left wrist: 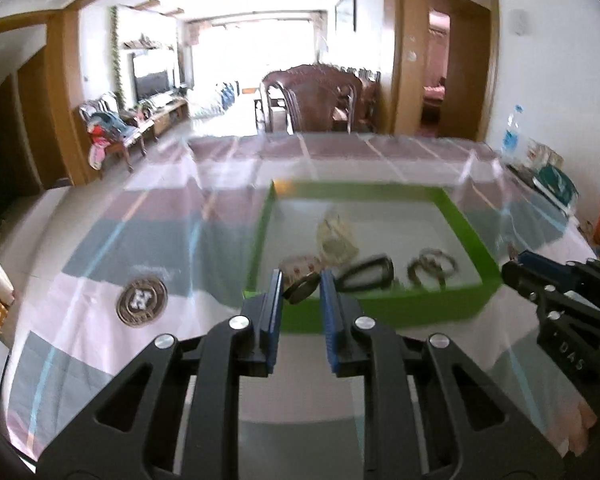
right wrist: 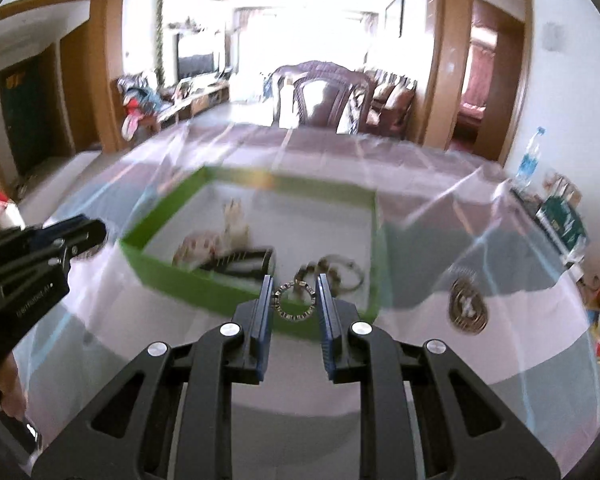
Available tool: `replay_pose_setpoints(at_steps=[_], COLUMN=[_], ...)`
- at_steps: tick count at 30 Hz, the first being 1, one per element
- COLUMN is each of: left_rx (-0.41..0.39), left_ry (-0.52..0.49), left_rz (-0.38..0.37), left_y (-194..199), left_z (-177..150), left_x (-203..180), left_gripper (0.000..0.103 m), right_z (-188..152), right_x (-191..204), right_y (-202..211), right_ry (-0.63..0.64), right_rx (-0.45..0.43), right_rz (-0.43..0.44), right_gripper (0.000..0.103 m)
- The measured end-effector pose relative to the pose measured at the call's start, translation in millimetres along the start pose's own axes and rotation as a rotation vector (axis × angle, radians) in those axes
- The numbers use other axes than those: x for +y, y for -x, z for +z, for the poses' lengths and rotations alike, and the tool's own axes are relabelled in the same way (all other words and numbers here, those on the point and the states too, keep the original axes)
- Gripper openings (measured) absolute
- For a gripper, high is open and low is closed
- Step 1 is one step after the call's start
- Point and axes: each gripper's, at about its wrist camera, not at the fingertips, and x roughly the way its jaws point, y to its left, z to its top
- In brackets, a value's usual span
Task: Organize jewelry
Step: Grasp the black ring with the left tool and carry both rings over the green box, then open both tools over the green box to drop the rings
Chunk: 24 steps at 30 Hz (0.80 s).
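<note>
Striped tablecloth (left wrist: pixel 172 216) w/ green tray (right wrist: pixel 172 268) ahead; right claw (right wrist: pixel 294 300) grips beaded ring (right wrist: pixel 294 299), left claw (left wrist: pixel 300 292) pinches dark pc (left wrist: pixel 300 287)

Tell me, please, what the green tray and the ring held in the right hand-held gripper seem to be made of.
The green tray looks like cardboard or thin board: flat matte walls, sharp folded corners, pale floor inside. The ring, between the right hand-held gripper fingers, looks like metal: a shiny band with alternating dark and bright segments, perhaps stones or enamel; blur leaves that open.
</note>
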Motion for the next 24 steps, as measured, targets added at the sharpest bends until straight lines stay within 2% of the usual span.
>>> replay_pose_setpoints(at_steps=[4, 8, 13, 15, 21, 22, 24], left_rx=[-0.056, -0.053, -0.001, 0.049, 0.091, 0.094, 0.1], left_ry=[0.014, 0.042, 0.045, 0.044, 0.049, 0.052, 0.049], left_rz=[0.011, 0.012, 0.045, 0.051, 0.041, 0.036, 0.03], left_y=[3, -17, -67, -89, -115, -118, -119], left_z=[28, 54, 59, 52, 39, 39, 37], left_x=[-2, -3, -7, -7, -4, -5, -5], left_gripper=[0.019, 0.019, 0.019, 0.019, 0.019, 0.021, 0.035], right_z=[28, 52, 52, 45, 29, 28, 26], right_x=[-6, -7, -11, -15, -15, -15, -13], right_y=[9, 2, -58, -86, -120, -122, -120], right_ry=[-0.021, -0.046, -0.114, -0.138, -0.146, -0.145, -0.141], right_rx=[-0.061, -0.093, 0.022, 0.081, 0.161, 0.164, 0.163], right_rz=[-0.023, -0.043, -0.01, -0.023, -0.043, -0.045, -0.049], right_gripper=[0.021, 0.021, 0.021, 0.021, 0.021, 0.021, 0.025])
